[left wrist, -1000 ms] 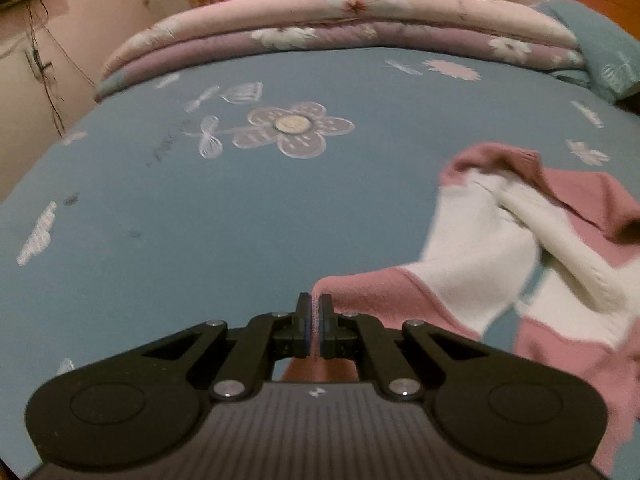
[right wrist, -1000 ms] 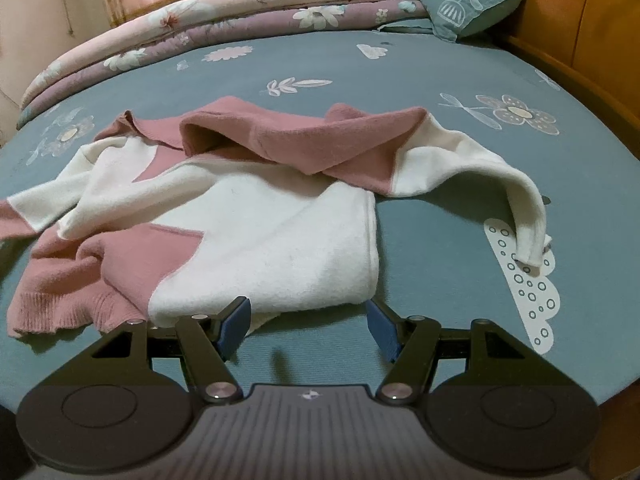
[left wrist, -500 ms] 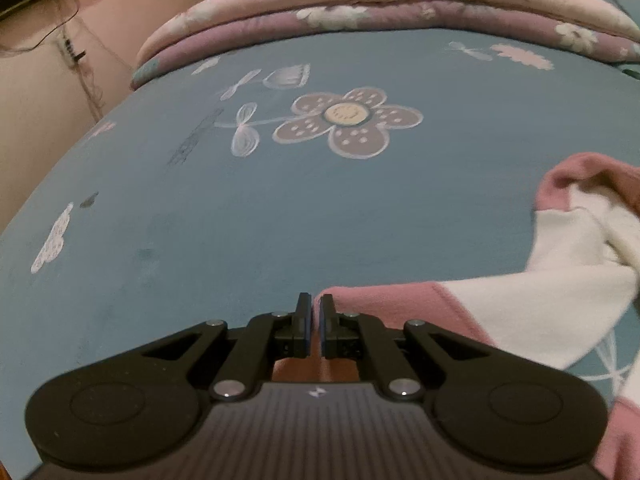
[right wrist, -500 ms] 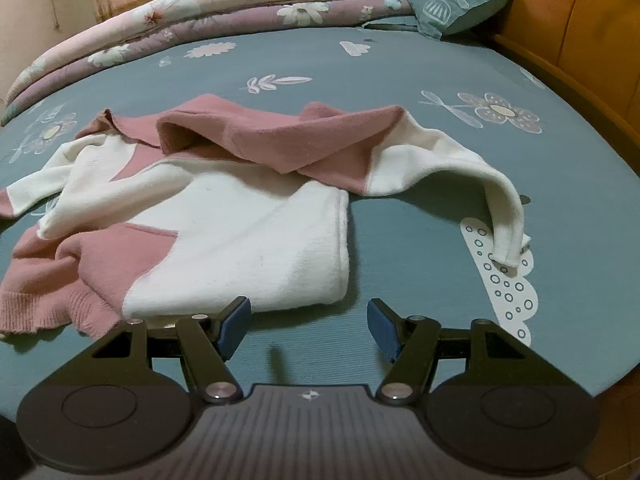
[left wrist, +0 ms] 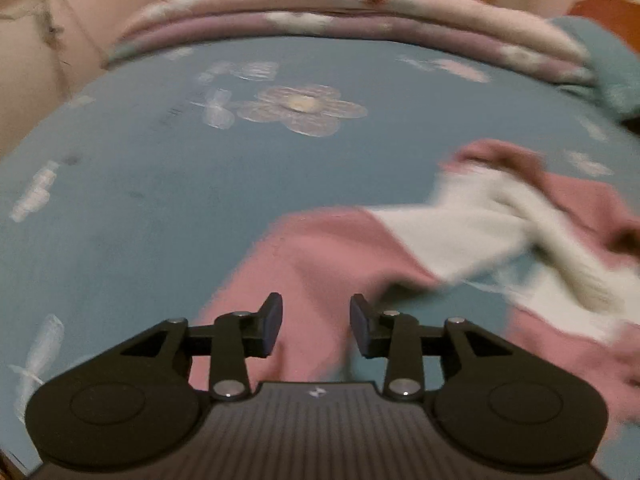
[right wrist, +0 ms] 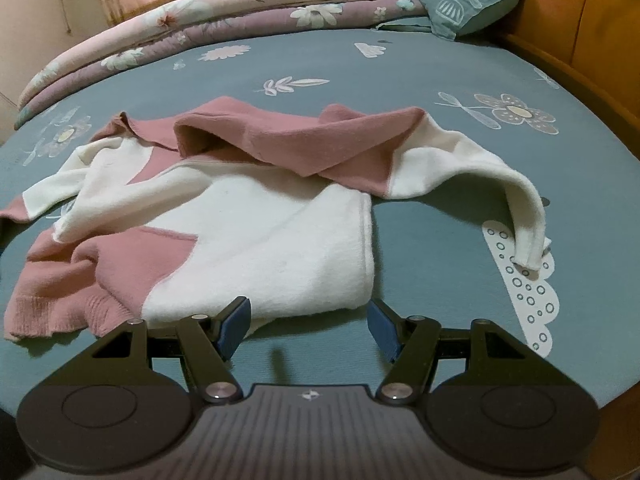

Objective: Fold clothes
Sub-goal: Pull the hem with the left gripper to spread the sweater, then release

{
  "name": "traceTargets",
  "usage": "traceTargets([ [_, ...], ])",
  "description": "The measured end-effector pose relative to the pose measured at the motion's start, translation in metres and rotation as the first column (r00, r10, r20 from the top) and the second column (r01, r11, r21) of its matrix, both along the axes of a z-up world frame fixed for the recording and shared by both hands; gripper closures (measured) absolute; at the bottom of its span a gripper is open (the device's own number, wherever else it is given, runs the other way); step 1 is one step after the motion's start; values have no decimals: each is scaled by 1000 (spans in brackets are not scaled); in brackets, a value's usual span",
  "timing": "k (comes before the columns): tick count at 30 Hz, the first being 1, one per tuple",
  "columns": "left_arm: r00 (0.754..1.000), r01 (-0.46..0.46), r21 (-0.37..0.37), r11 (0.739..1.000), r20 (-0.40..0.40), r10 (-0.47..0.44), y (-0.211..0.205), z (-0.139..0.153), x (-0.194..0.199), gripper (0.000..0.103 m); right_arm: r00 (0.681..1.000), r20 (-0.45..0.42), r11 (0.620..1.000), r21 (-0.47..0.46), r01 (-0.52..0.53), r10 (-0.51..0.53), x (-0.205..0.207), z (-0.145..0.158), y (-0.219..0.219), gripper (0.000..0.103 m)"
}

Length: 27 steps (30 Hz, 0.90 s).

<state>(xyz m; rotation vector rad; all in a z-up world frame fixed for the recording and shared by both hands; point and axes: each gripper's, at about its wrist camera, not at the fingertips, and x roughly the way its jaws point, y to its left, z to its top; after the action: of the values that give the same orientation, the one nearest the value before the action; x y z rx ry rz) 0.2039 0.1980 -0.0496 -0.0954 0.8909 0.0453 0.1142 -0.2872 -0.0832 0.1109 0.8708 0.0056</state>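
The left hand-held gripper (left wrist: 316, 330), jaws just opening, has released the sleeve (left wrist: 320, 256); the right hand-held gripper (right wrist: 308, 326) is spread. Smooth the sweater (right wrist: 256, 240) flat first.

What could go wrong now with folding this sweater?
The left tongs have just been opening, pads apart over the pink sleeve; the cuff may lie crooked. The sweater is still bunched, so folds may trap wrinkles. The right tongs, open at the hem, might pinch the sheet too.
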Motion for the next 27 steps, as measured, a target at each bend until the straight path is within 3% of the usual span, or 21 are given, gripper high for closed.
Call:
traceTargets([
  [2,998,71,-133,989,9,-70,-13,2,-16,63,1000,2,1000,9,-4,4,-2,0,1,34],
  [4,993,108,-267,958,-11,-115,-26,-4,-25,60,1000,6,1000,20,-10,10,-5,1,3,34],
  [6,986,130,-350,928,-53,-158,-40,-18,-27,60,1000,12,999,30,-21,21,-9,2,4,34],
  [11,986,92,-336,937,-101,-133,-59,-40,-23,62,999,36,999,23,-25,24,-21,10,1,34],
  [14,981,99,-362,927,-121,-152,-61,-49,-20,62,999,43,1000,25,-6,5,-25,12,-6,34],
  [17,977,141,-327,935,-108,-185,-69,-49,-21,61,999,31,999,39,18,-19,-23,8,-13,33],
  [22,973,164,-366,916,-94,-212,-67,-50,-18,54,999,48,998,59,19,-22,-18,-3,-23,33],
  [27,964,212,-367,906,-73,-255,-73,-52,-17,50,997,72,983,181,9,-23,-2,-14,-55,32],
])
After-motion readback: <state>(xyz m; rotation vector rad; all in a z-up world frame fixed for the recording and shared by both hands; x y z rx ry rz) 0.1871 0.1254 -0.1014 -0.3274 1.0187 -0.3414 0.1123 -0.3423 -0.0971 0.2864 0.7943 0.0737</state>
